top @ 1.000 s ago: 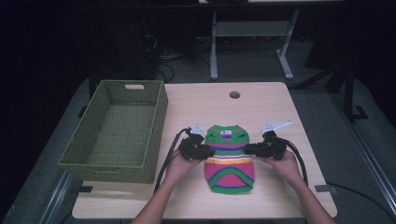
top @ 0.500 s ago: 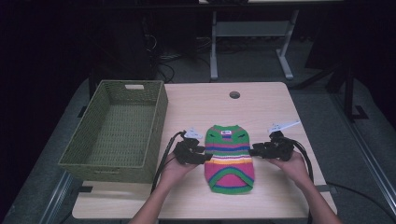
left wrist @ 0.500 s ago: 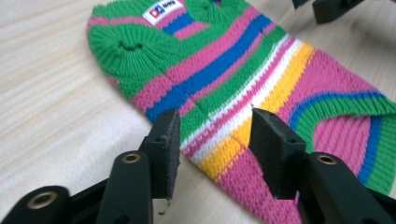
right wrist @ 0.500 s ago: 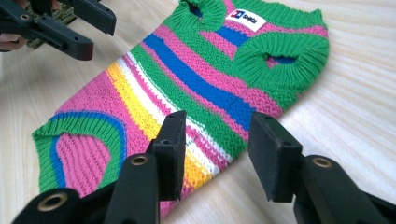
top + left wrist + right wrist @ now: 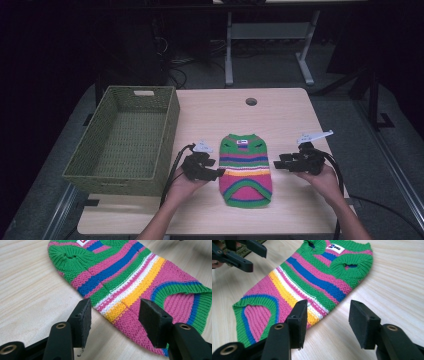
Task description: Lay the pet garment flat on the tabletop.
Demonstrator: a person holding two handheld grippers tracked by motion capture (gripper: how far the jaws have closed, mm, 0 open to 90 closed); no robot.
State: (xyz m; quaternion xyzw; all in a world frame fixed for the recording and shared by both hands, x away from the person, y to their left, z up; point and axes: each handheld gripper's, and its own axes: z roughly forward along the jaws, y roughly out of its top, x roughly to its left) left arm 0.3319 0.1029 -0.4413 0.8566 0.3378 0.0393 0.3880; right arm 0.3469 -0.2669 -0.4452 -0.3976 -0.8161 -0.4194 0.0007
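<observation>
The left gripper's (image 5: 218, 173) jaws are standing spread, gripping nothing, and its own view is showing the gripper (image 5: 113, 316) aimed at the near edge of the small striped knitted sweater (image 5: 130, 287): the yellow-and-white band is lying in the gap between the two pads, just ahead of them. The right gripper (image 5: 276, 164) is mirroring this with its jaws likewise held apart and empty; in its own view the gripper (image 5: 327, 315) is pointing at the sweater's (image 5: 309, 282) opposite edge, one pad close over the yellow stripe, the other over bare wood.

The sweater (image 5: 245, 167) is lying flat between the two sets of jaws, collar end away from the person, hem toward them. Flanking it at mid-length like this is probably setting up a two-sided pinch, so the garment can be lifted or folded evenly.

Beyond the left gripper's outer side, a green woven basket (image 5: 165, 131) is sitting on the table (image 5: 280, 112). Its inside is holding nothing, so it is likely waiting for the sweater.
</observation>
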